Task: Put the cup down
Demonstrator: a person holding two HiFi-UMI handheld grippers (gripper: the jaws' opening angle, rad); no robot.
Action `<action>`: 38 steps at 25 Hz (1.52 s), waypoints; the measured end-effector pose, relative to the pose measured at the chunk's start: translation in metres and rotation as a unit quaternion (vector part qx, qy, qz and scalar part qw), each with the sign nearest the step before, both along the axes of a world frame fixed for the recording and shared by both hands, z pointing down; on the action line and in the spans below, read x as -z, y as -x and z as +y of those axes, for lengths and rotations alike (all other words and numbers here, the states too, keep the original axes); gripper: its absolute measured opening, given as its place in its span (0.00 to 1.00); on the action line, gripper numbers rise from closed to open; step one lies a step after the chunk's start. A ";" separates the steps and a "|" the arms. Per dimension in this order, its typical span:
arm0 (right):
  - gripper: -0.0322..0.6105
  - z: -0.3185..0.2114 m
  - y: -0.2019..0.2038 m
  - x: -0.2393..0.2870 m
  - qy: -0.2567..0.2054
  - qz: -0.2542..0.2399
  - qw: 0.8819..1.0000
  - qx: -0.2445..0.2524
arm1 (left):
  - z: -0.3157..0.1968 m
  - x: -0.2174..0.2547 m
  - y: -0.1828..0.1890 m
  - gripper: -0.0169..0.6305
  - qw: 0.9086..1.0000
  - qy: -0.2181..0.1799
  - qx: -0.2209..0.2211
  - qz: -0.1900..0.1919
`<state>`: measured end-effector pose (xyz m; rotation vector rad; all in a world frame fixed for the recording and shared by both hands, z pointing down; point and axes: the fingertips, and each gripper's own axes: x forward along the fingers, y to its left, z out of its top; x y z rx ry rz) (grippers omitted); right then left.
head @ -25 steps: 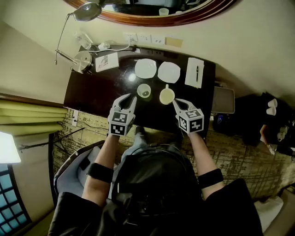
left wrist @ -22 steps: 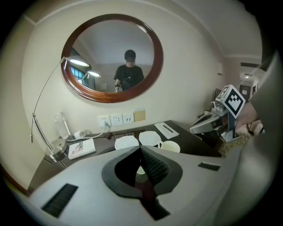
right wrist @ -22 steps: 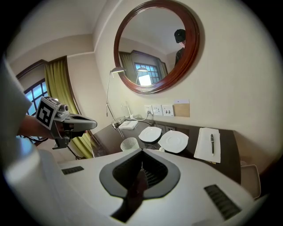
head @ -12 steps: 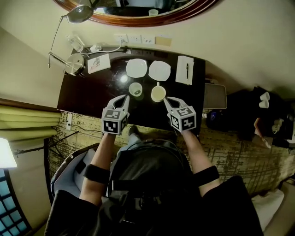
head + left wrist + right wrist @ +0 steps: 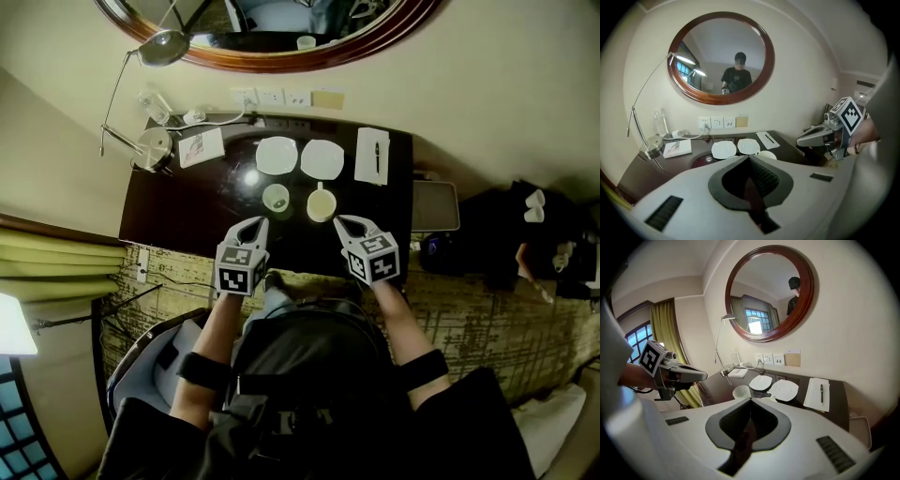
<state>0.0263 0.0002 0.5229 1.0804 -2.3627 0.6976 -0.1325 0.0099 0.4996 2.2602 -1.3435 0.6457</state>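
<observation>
Ahead of left tool (image 5: 256, 223), right tool (image 5: 341, 222): cups (image 5: 276, 197), saucers (image 5: 276, 155), notepad (image 5: 373, 156). Both tools' jaws together; left's were apart before.

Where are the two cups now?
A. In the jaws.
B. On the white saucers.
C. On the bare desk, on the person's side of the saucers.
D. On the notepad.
C: the head view shows the left cup and right cup on the dark desk, the left saucer and right saucer beyond them empty.

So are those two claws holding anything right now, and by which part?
Nothing is held. The left gripper and the right gripper are both shut and empty; the left cup and right cup stand on the desk.
</observation>
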 end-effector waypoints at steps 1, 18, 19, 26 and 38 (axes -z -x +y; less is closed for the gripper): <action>0.06 0.001 0.000 -0.001 0.001 0.000 1.000 0.000 | 0.000 0.000 0.000 0.03 1.000 0.002 0.002 0.004; 0.06 0.004 0.011 -0.014 0.006 0.018 0.999 0.026 | 0.003 -0.005 0.001 0.03 1.000 0.002 -0.003 -0.005; 0.06 0.004 0.014 -0.012 -0.002 0.034 0.999 0.040 | 0.003 -0.005 0.003 0.03 1.000 0.002 -0.002 -0.006; 0.42 -0.006 0.031 -0.034 -0.034 0.178 0.964 0.195 | 0.006 -0.013 0.003 0.03 1.000 0.001 -0.002 -0.009; 0.77 -0.044 0.037 -0.107 0.026 0.265 0.920 0.288 | 0.015 -0.043 -0.017 0.03 1.000 0.029 -0.001 0.012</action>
